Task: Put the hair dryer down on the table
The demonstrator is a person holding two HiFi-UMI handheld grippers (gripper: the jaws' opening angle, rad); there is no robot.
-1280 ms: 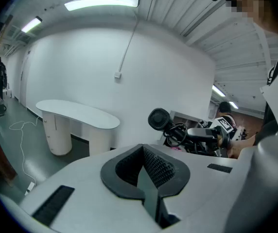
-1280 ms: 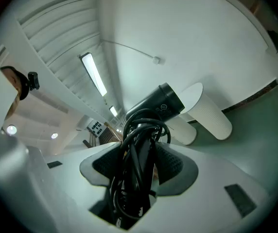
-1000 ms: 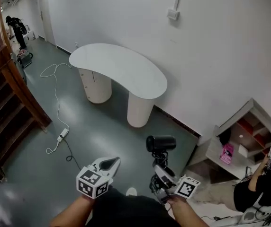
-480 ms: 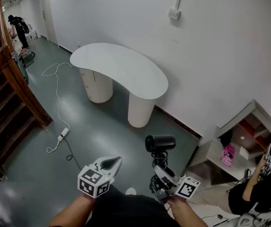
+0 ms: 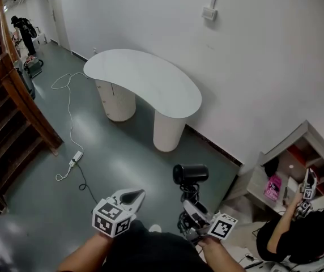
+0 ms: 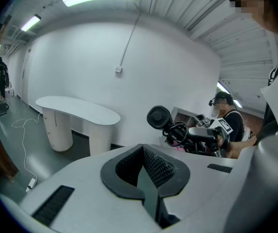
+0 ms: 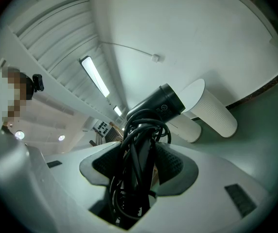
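Observation:
A black hair dryer [image 5: 190,173] with its cord wound round the handle stands up from my right gripper [image 5: 191,208], which is shut on the handle. In the right gripper view the hair dryer [image 7: 153,107] and cord fill the space between the jaws. The left gripper view shows the hair dryer [image 6: 159,117] at the right, held well above the floor. My left gripper [image 5: 132,196] is shut with nothing in it, low at the left. The white curved table [image 5: 145,81] stands some way ahead against the wall, and nothing lies on its top.
A white extension cable [image 5: 68,123] trails over the grey floor left of the table. Wooden stairs [image 5: 9,118] run along the left edge. At the right a person [image 5: 298,231] sits by a shelf unit [image 5: 289,169]. Another person [image 5: 23,30] stands far off at the back left.
The view has shifted slightly towards the table. The seated person at the right has raised an arm. Both grippers hold almost the same places.

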